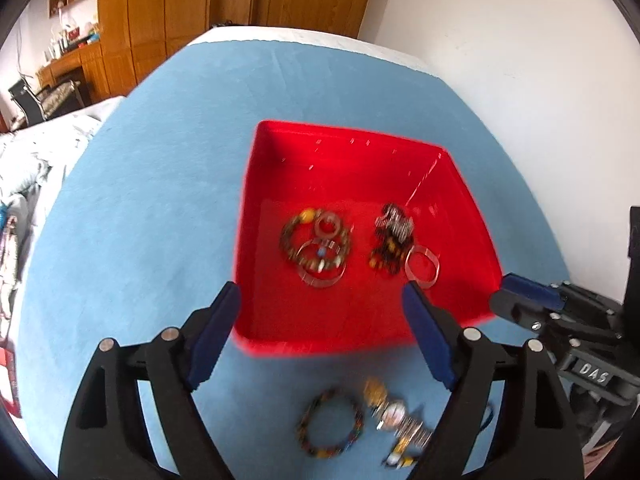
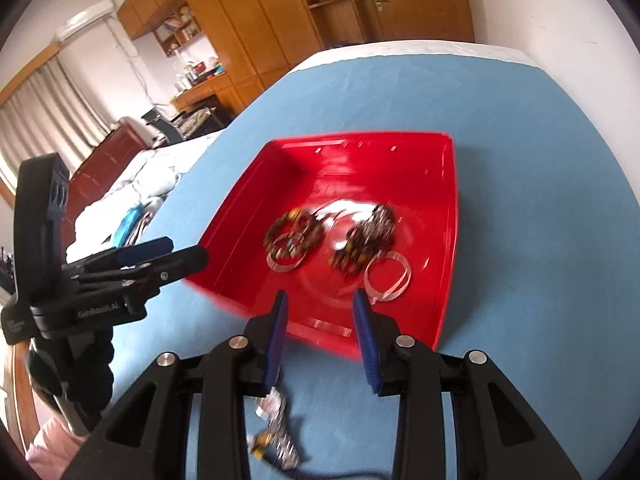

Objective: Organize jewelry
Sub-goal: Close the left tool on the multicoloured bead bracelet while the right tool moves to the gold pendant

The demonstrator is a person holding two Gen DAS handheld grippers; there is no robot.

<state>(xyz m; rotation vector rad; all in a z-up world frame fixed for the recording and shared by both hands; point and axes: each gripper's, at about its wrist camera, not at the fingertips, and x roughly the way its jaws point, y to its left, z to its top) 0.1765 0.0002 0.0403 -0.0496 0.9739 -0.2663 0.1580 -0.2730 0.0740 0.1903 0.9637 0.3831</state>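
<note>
Two grippers, both empty: your left gripper [image 1: 322, 300] has fingers wide apart, right gripper [image 2: 320, 300] fingers partly apart. Red tray [image 1: 280, 344] holds most jewelry; beaded bracelet [image 1: 331, 424] lies at 6 o'clock on the blue bench [image 1: 140, 200].

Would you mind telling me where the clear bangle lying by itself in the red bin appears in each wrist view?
Left wrist view: the clear bangle lies right of centre, just above the left gripper's right finger.
Right wrist view: the clear bangle sits right of centre, above the right gripper's right finger.
Shared landmark: the dark beaded cluster beside it, in the red bin.
</note>
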